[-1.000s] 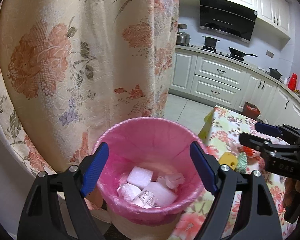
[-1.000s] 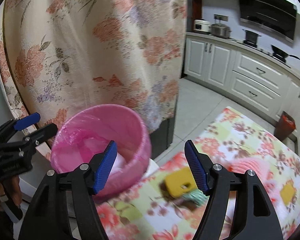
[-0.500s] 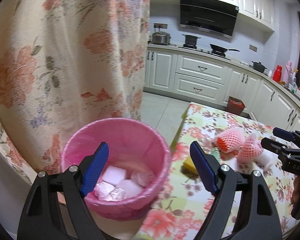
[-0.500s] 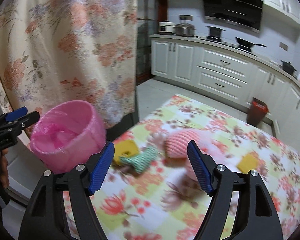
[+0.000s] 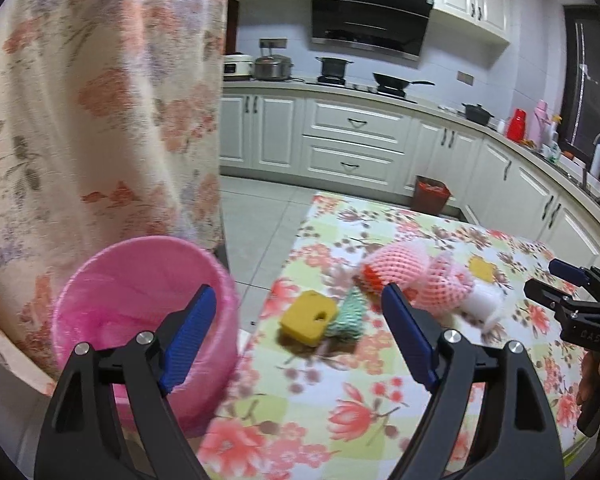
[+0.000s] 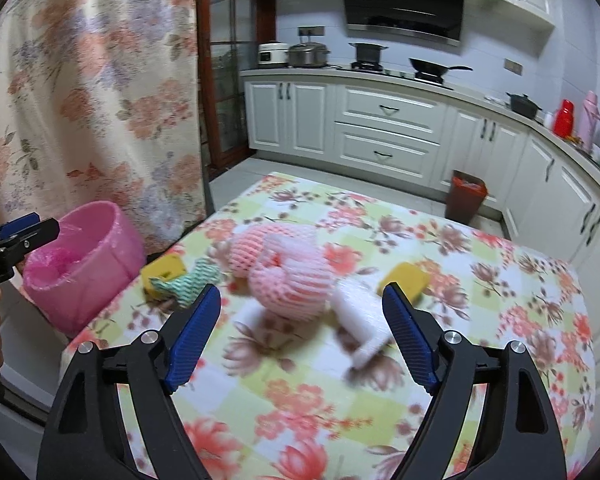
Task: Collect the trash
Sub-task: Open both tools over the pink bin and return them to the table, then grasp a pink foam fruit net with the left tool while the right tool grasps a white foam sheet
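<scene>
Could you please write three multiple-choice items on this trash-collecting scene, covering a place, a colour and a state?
1. Where does the bin stand?
A. Beside the table's edge, by the curtain
B. On the kitchen counter
C. At the table's middle

2. What colour is the bin's liner?
A. Black
B. Pink
C. Blue

3. What is between the right gripper's blue pads?
A. A yellow sponge, pinched
B. The bin's rim
C. Nothing gripped, jaws opening

Answers: 1 A, it sits off the flowered cloth below the curtain; 2 B, pink plastic lines it; 3 C, the foam nets lie on the table beyond the pads.
</scene>
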The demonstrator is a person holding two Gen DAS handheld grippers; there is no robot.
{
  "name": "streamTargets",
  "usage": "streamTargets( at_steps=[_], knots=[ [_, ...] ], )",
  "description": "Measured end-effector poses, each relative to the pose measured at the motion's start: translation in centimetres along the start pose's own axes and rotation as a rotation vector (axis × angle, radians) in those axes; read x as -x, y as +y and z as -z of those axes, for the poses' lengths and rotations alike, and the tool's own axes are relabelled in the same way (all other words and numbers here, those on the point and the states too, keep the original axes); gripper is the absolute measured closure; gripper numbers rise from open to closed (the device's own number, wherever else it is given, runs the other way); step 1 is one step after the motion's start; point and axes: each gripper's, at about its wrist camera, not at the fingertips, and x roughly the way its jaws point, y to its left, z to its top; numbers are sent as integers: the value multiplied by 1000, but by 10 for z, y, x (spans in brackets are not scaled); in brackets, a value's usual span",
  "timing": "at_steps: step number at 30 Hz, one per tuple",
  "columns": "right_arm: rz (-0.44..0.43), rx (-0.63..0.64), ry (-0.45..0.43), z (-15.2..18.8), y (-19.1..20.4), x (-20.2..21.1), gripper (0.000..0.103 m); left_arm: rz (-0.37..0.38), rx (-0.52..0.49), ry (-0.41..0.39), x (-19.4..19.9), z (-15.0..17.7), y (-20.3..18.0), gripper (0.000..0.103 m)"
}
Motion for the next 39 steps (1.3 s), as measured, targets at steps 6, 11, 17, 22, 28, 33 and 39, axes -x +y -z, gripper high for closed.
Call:
streamTargets(
  at_steps=[6, 11, 17, 22, 28, 33, 39],
  knots=[
    [33, -32, 18, 11, -24, -6, 21, 43, -23, 18, -14, -1, -27, 19],
    [46, -49, 40, 18, -37, -18, 20, 76, -42, 35, -26, -1, -45, 19],
    [50, -50, 72, 24, -46, -35, 20, 121, -63, 65, -48, 1, -67, 19],
    [54, -43, 94, 28, -56, -48, 19, 154, -77, 92, -65, 3, -83, 19],
    [52, -37, 104, 28, -66, -60, 19, 190, -91, 125, -86, 5, -104, 18],
    [46, -37, 115, 31, -76, -69, 19, 227, -102, 155, -104, 8, -121, 18],
    [30, -16, 118, 29, -83, -80, 19, 269, -86, 205, -130, 12, -135, 18]
  ],
)
